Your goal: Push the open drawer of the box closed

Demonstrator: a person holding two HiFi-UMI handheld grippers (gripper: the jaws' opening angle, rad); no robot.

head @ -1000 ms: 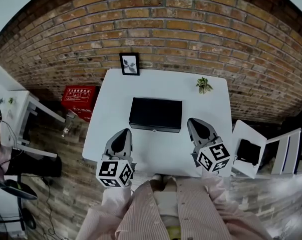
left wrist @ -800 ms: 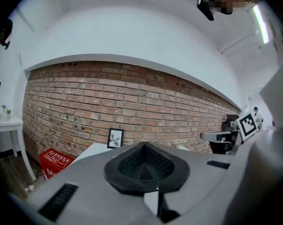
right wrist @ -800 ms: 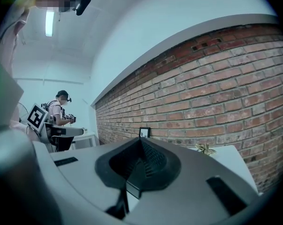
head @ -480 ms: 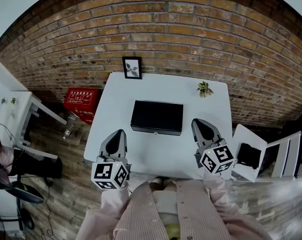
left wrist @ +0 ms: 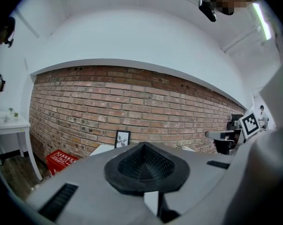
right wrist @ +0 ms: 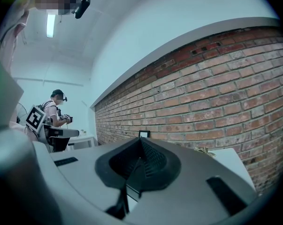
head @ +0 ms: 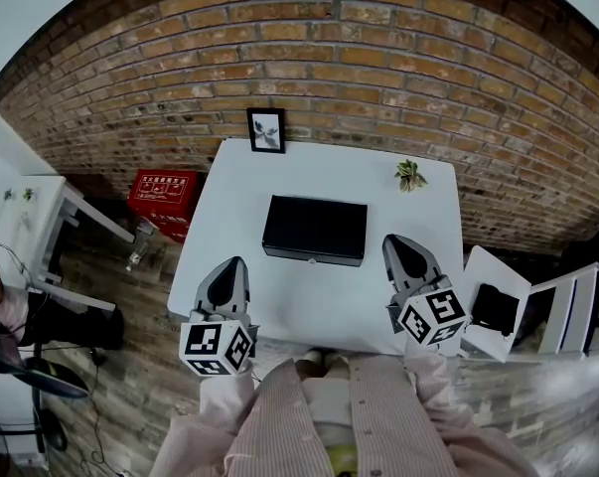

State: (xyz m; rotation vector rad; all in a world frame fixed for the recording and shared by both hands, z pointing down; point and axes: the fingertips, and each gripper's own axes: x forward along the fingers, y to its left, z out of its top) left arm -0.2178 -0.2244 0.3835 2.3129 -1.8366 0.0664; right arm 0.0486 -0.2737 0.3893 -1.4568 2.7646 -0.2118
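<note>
brick wall (head: 309, 58) behind | white table (head: 319, 301) | black box (head: 314, 230) mid-table, front toward person, apart from both claws | left gripper (head: 229, 266) clenched, empty, near-left of box | right gripper (head: 396, 243) clenched, empty, near-right | picture frame (head: 266, 129), plant (head: 410, 175) at far edge

Pale pink shirt (head: 279, 427) on this person, finely striped, with a button placket down the front. Its long sleeves (head: 218, 405) are in the same stripe. The tools are smooth light grey shells. The left claw (head: 229, 264) and the right claw (head: 392, 242) each taper to a dark, ribbed tip. Behind each one sits a white cube (head: 218, 347) printed with black square markers.
</note>
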